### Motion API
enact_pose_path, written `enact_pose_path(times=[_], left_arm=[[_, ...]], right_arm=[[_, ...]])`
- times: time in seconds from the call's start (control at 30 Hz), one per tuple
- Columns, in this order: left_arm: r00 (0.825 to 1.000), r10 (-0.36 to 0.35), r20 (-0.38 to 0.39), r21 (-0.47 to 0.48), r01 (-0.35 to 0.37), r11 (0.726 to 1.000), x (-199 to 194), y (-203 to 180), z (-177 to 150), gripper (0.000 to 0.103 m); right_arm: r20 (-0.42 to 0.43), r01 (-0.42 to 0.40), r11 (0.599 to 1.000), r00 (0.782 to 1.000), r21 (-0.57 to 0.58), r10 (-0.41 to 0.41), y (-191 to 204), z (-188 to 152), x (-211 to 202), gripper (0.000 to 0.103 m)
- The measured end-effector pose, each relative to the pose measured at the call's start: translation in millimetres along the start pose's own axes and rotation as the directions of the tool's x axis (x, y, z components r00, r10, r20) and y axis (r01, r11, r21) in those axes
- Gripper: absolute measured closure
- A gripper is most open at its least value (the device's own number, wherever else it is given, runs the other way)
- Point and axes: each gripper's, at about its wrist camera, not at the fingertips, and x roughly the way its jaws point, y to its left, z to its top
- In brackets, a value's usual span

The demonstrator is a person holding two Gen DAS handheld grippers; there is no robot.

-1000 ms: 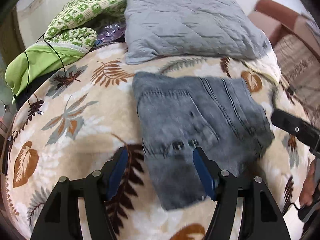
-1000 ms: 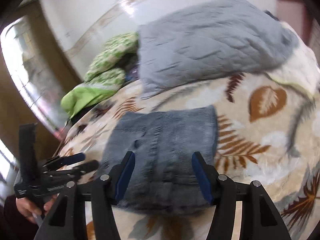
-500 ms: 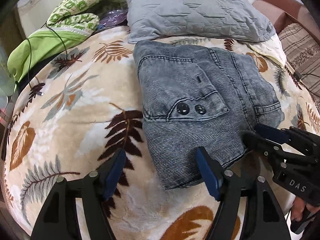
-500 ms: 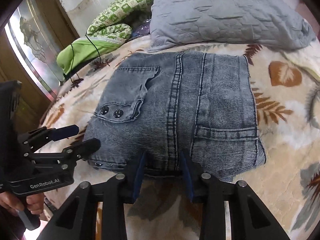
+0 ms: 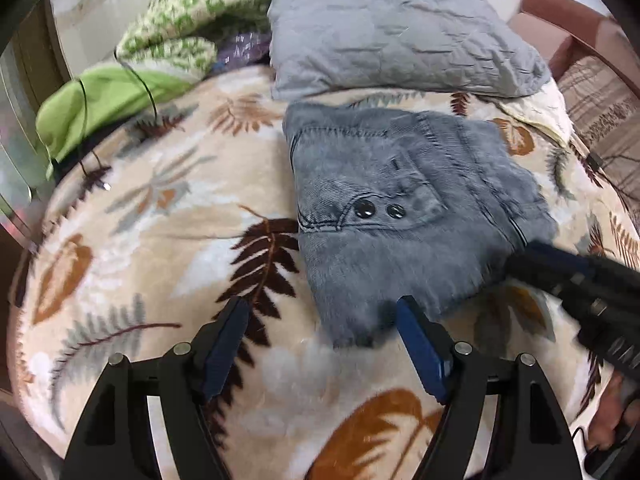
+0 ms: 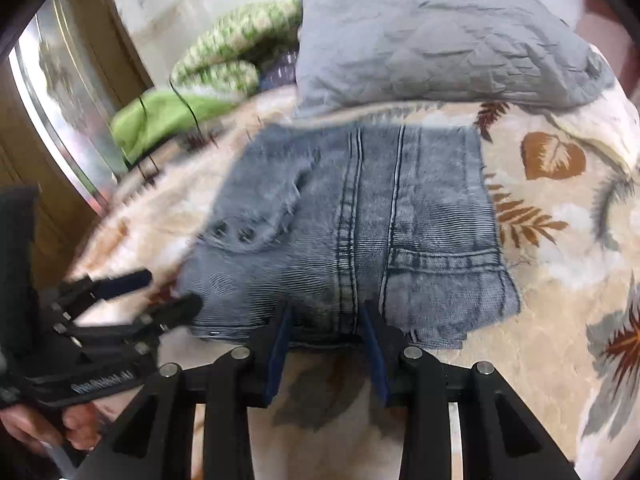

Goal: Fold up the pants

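Note:
Grey denim pants (image 5: 400, 216) lie folded into a compact square on the leaf-patterned blanket (image 5: 160, 248); a pocket flap with two black snaps faces up. My left gripper (image 5: 324, 316) is open at the pants' near left corner, its right finger beside the fabric edge. In the right wrist view the pants (image 6: 360, 232) fill the middle. My right gripper (image 6: 326, 316) is partly open, its fingertips at the pants' near edge around the centre seam. The left gripper also shows in the right wrist view (image 6: 160, 292), and the right gripper in the left wrist view (image 5: 560, 268).
A grey quilted pillow (image 5: 392, 36) lies just behind the pants. Green patterned and lime cloths (image 5: 132, 76) with a black cable sit at the back left. A brown chair (image 5: 580, 40) stands at the right. A door frame (image 6: 80, 120) is to the left.
My right gripper has opened slightly at the pants' near edge and pulled back a little. My left gripper has drawn back slightly. The pants stay folded in place.

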Motion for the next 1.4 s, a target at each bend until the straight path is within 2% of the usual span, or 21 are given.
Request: enact_pose_path(times=[0.07, 0.37, 0.47, 0.73, 0.8, 0.83, 1.0, 1.1, 1.2, 1.4], left_arm=[[1.000, 0.012, 0.021, 0.002, -0.012, 1.000, -14.8, -1.0, -2.6, 0.025], [0.981, 0.057, 0.187, -0.035, -0.052, 0.998, -112.5, 3.9, -7.2, 0.022], [0.966, 0.080, 0.244, -0.049, -0.070, 0.996, -143.5, 5.1, -10.5, 0.018], [0.925, 0.134, 0.356, -0.050, -0.125, 0.991, -208.6, 3.2, -20.5, 0.016], [0.912, 0.158, 0.378, -0.061, -0.145, 0.988, -222.3, 4.7, -22.7, 0.012], [0.906, 0.167, 0.390, -0.068, -0.153, 0.986, -228.8, 5.7, -23.6, 0.007], [0.881, 0.189, 0.434, -0.094, -0.165, 0.982, -254.2, 13.2, -27.3, 0.005], [0.877, 0.200, 0.437, -0.106, -0.170, 0.980, -262.9, 16.5, -29.1, 0.005], [0.881, 0.210, 0.424, -0.123, -0.174, 0.977, -267.1, 20.5, -29.6, 0.005], [0.869, 0.241, 0.433, -0.151, -0.193, 0.969, -271.5, 29.1, -30.1, 0.005]], right_arm=[[0.048, -0.032, 0.999, 0.998, 0.005, 0.032, 3.0, 0.1, -21.7, 0.064], [0.203, -0.027, 0.998, 0.978, -0.059, 0.039, 37.7, -13.4, -116.1, 0.063], [0.239, -0.027, 0.996, 0.970, -0.079, 0.045, 49.8, -19.9, -144.4, 0.063], [0.311, -0.011, 0.994, 0.949, -0.112, 0.046, 72.7, -28.2, -198.8, 0.063], [0.330, -0.002, 0.992, 0.943, -0.122, 0.043, 77.4, -29.1, -209.3, 0.059], [0.339, 0.004, 0.992, 0.940, -0.128, 0.040, 80.8, -30.1, -214.9, 0.051], [0.374, 0.027, 0.987, 0.927, -0.159, 0.035, 94.7, -33.5, -235.3, 0.049], [0.389, 0.037, 0.985, 0.921, -0.169, 0.032, 102.1, -36.0, -243.8, 0.049], [0.398, 0.051, 0.983, 0.917, -0.177, 0.024, 106.7, -37.1, -246.2, 0.048], [0.389, 0.055, 0.980, 0.921, -0.194, 0.025, 111.5, -38.0, -241.0, 0.047]])
